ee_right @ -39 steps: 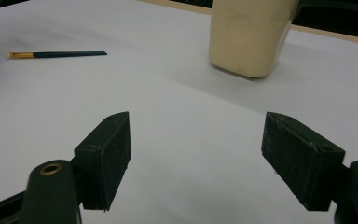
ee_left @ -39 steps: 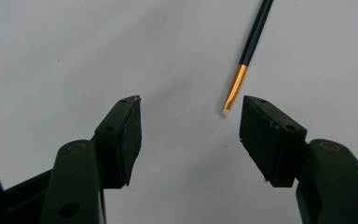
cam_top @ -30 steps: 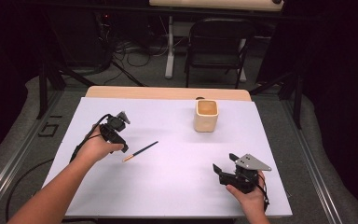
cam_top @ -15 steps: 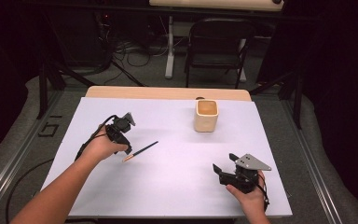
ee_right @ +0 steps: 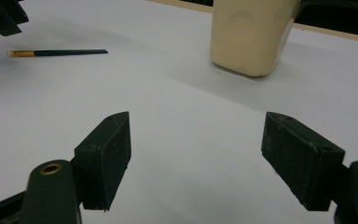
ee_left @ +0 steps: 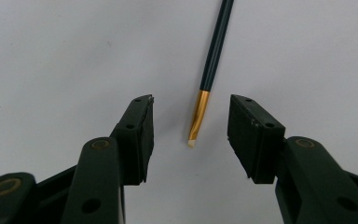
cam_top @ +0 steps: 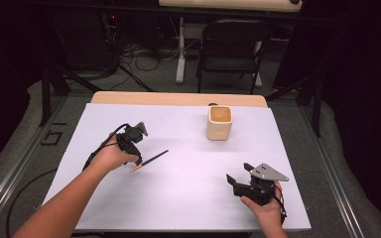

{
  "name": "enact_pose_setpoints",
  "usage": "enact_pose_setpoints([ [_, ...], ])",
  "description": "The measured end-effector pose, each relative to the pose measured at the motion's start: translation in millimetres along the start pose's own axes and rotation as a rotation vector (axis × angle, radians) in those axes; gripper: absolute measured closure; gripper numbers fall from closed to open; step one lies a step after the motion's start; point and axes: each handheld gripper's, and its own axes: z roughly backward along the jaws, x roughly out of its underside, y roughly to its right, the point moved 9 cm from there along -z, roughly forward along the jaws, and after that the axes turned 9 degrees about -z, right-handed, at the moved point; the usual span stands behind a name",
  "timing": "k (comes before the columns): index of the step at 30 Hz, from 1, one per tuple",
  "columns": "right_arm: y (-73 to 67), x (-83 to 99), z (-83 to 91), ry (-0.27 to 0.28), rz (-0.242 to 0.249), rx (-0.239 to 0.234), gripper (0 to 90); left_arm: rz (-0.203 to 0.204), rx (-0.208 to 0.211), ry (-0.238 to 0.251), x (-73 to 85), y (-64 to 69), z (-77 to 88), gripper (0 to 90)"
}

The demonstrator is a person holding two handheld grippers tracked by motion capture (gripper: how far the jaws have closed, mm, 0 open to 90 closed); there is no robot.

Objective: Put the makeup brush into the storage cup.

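Now the brush (ee_left: 213,60) tip between the left tool's (ee_left: 190,133) parted, closing jaws.

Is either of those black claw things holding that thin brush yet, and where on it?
Nothing is held. The left gripper has been closing around the brush's gold end without touching; the right gripper is open.
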Motion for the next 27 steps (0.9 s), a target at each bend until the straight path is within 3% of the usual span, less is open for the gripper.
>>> enact_pose_setpoints([
  [9, -0.3, 0.0, -0.3, 0.001, 0.002, -0.004, 23.9, -0.035, -0.001, -0.017, -1.8, 4.7, -4.8, 55.2],
  [27, -0.5, 0.4, -0.3, -0.004, 0.006, -0.007, 23.9, -0.067, 0.010, -0.057, -1.5, 8.9, -15.8, 67.8],
])
